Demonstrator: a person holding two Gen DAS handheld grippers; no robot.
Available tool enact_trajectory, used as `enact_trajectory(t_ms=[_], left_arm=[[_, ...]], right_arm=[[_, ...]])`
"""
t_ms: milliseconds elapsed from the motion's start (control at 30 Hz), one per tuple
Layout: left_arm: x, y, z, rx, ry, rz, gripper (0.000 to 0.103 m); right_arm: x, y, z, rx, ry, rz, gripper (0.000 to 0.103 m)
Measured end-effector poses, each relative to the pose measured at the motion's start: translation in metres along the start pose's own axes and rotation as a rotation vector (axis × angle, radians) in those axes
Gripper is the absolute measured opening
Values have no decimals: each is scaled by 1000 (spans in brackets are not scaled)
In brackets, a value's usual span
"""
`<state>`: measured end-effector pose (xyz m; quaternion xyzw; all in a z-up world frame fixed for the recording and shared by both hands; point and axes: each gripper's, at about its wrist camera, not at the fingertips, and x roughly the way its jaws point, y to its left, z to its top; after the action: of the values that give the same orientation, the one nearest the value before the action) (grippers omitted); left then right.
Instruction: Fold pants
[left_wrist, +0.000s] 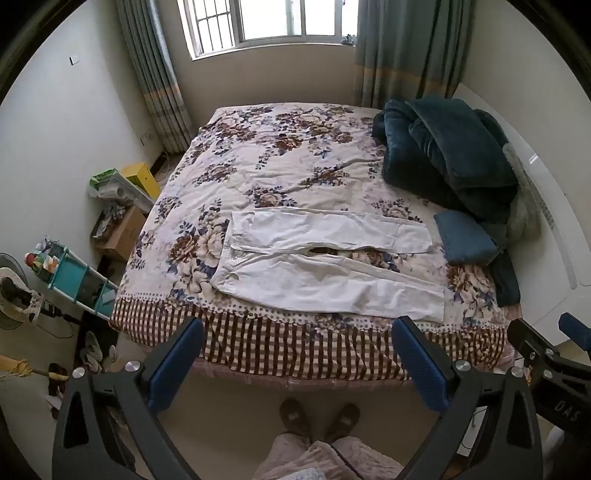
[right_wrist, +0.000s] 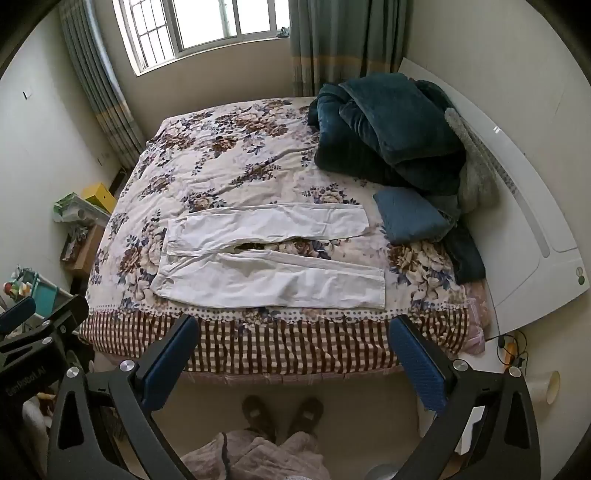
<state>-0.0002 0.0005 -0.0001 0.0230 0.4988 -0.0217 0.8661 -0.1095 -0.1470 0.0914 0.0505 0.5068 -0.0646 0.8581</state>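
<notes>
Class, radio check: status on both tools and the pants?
Left tool open, right tool open, both empty. White pants flat on bed, unfolded. Nothing on them.

Bed (left_wrist: 258, 158) with floral cover, white pants (left_wrist: 325, 258) spread flat, dark teal blanket heap (left_wrist: 443, 155), folded blue cloth (left_wrist: 465, 236)

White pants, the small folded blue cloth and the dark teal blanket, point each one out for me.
white pants (left_wrist: 332, 284), left wrist view, on the nearer leg.
folded blue cloth (right_wrist: 412, 219), right wrist view, on its top face.
dark teal blanket (right_wrist: 391, 125), right wrist view, on the upper fold.
</notes>
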Motion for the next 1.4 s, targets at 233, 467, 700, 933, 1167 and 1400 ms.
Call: enact_trajectory(t_ms=[233, 467, 700, 933, 1167, 1400], left_arm=[[0, 0, 0, 3, -1, 3, 103], [-1, -1, -1, 5, -2, 6, 103], [-1, -1, -1, 5, -1, 5, 103], [-2, -6, 5, 6, 0, 7, 103], [-1, -5, 5, 5, -1, 6, 103], [0, -15, 9, 7, -1, 7, 103]], right_arm=[[-1, 0, 0, -1, -2, -4, 103], [-3, -2, 1, 1, -2, 2, 103], [-4, -2, 1, 1, -3, 1, 103], [-4, -1, 1, 2, 2, 2, 103], [-5, -1, 1, 3, 0, 1, 103], [-5, -1, 1, 2, 2, 2, 103]])
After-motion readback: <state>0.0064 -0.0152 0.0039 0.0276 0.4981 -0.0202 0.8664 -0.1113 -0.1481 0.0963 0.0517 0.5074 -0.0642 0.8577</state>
